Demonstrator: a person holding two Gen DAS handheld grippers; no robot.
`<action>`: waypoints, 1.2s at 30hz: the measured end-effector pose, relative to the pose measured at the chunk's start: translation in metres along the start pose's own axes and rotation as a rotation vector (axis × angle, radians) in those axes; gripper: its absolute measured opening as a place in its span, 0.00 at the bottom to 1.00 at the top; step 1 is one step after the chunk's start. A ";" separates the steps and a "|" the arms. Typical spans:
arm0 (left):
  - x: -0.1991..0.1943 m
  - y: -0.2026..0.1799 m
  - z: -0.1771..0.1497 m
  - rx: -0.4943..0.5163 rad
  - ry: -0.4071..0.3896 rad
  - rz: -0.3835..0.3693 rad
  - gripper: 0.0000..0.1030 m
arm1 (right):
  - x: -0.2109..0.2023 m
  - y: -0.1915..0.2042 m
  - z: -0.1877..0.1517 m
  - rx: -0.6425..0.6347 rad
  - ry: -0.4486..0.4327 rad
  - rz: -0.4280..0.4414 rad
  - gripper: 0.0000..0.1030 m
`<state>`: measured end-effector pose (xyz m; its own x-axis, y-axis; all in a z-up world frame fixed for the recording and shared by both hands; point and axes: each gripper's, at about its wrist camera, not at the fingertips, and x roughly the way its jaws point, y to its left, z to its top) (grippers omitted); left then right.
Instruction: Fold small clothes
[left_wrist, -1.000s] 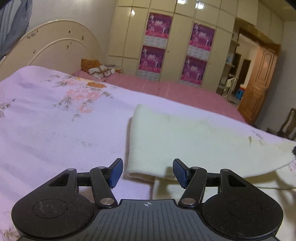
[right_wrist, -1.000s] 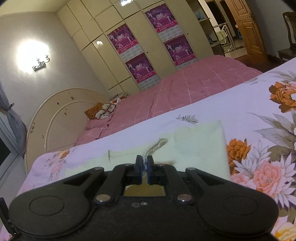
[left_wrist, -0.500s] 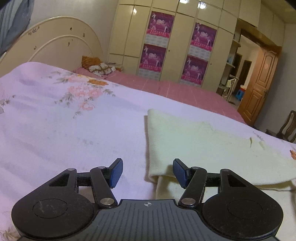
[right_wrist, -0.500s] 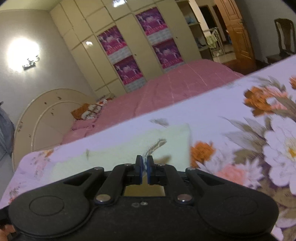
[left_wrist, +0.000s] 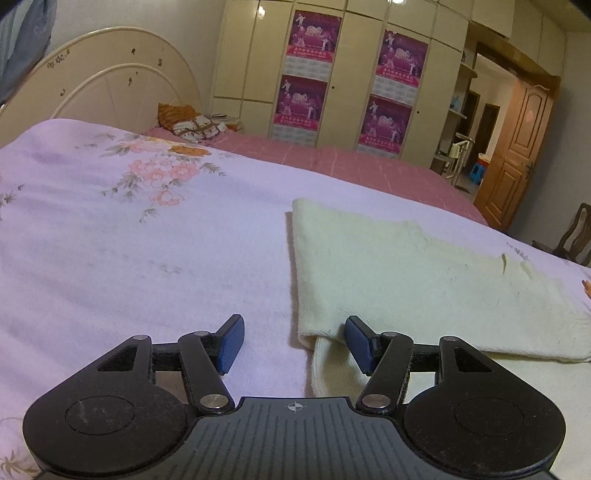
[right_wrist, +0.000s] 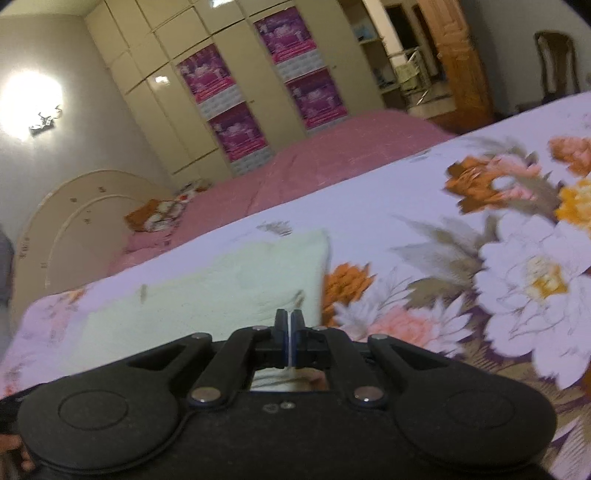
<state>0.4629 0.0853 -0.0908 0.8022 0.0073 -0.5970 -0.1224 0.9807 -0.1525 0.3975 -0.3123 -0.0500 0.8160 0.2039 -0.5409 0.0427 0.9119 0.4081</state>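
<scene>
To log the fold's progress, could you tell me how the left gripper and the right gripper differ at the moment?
The left gripper stands wide open; the right gripper shows only a slit, its jaws having just been opening. The left gripper's pads flank the pale yellow cloth's near corner without clamping it; the right gripper's slit shows a pale sliver, possibly cloth. Both have blue pads and point across the floral sheet.

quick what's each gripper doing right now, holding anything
left tongs: open, holding nothing, pale yellow cloth edge just ahead of them.
right tongs: just been opening, only a thin gap so far; cloth right at the tips, a grip can't be told.
</scene>
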 end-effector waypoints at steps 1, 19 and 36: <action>0.000 -0.001 0.000 0.003 0.001 0.000 0.59 | 0.001 0.001 0.000 -0.002 0.001 0.003 0.19; 0.006 -0.005 -0.002 0.038 0.011 0.003 0.59 | 0.025 0.018 -0.011 -0.089 0.064 -0.087 0.20; 0.006 -0.005 -0.002 0.040 0.011 0.002 0.59 | 0.027 0.016 -0.012 -0.075 0.059 -0.112 0.23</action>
<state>0.4670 0.0802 -0.0956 0.7954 0.0074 -0.6060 -0.1007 0.9877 -0.1200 0.4137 -0.2877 -0.0668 0.7734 0.1173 -0.6230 0.0871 0.9537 0.2878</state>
